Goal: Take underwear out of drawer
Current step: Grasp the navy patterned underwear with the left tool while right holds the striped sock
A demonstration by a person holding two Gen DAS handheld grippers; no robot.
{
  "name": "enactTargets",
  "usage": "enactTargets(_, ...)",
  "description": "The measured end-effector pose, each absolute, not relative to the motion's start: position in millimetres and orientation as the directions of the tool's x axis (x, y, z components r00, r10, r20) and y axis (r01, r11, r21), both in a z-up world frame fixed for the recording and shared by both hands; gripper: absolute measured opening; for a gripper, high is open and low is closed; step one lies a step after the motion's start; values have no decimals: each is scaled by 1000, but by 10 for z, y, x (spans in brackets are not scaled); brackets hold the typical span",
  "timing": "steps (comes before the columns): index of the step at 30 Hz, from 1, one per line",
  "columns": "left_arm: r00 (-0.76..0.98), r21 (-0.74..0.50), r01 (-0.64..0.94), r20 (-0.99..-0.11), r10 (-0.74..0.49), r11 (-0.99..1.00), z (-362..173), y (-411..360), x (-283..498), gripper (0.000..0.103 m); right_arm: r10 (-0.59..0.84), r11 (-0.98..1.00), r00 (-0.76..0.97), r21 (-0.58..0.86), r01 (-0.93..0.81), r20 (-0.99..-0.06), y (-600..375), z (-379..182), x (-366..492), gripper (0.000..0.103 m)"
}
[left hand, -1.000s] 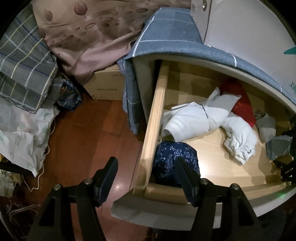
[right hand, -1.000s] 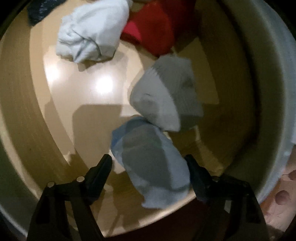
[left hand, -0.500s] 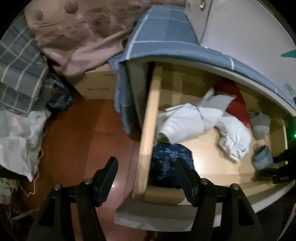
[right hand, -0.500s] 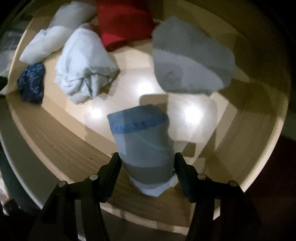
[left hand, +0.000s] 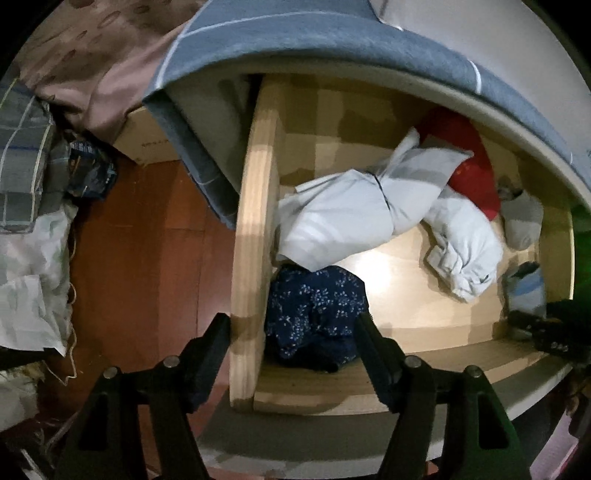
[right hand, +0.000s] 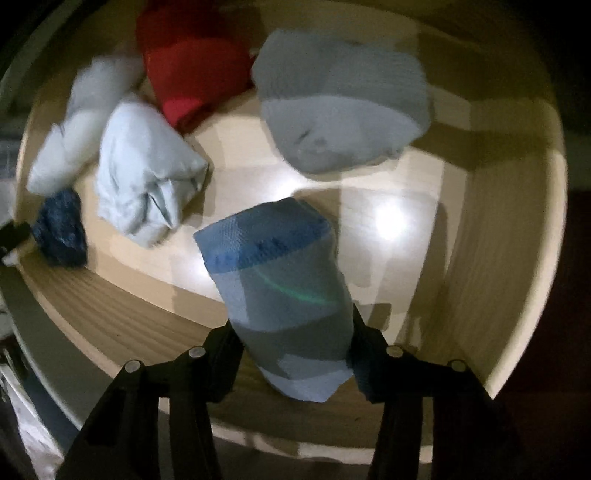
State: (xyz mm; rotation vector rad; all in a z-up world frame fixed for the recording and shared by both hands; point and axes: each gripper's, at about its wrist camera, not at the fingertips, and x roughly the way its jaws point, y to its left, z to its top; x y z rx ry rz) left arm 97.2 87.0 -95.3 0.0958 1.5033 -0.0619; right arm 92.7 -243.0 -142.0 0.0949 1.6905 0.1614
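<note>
The wooden drawer (left hand: pixel 251 221) stands pulled out with several rolled garments inside. A navy flowered piece of underwear (left hand: pixel 314 306) lies in its near left corner. My left gripper (left hand: pixel 291 325) hovers straight over it, jaws opening: one finger is outside the drawer's side wall, the other over the navy cloth, and neither touches it. My right gripper (right hand: pixel 293 328) is closing on a blue-and-grey rolled piece (right hand: pixel 280 273), and both pads press its sides. That roll (left hand: pixel 526 291) also shows at the drawer's right end in the left wrist view.
In the drawer lie two white bundles (left hand: pixel 343 214) (right hand: pixel 144 177), a red garment (right hand: pixel 192 59) and a grey roll (right hand: pixel 340 107). A blue checked cloth (left hand: pixel 332 33) drapes over the cabinet top. Left of it are a cardboard box (left hand: pixel 147 144), piled fabrics (left hand: pixel 22 155) and red-brown floor (left hand: pixel 140 258).
My right gripper rolled round and closed in on the blue-and-grey roll, which now stands up between its fingers. My left gripper came lower and nearer the drawer's navy corner.
</note>
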Motion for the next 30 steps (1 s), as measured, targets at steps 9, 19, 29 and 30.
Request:
enactTargets(9, 131, 14, 181, -991, -10, 983, -649, 726, 863, 71, 204, 977, -19, 203, 62, -979, -2721, -1244, 596, 46)
enactTargets(19, -28, -26, 134, -999, -23, 991, -1168, 572, 1063, 71, 163, 975, 104, 176, 133, -981, -2766, -1054, 406, 46)
enactTargets(29, -81, 0, 135, -997, 11, 991, -1425, 475, 1245, 71, 103, 991, 129, 113, 75, -986, -2597, -943, 250, 46)
enactTargets(30, -83, 10, 146, -996, 22, 989, -1443, 446, 1249, 71, 98, 992, 130, 108, 72, -987, -2596, -930, 235, 46)
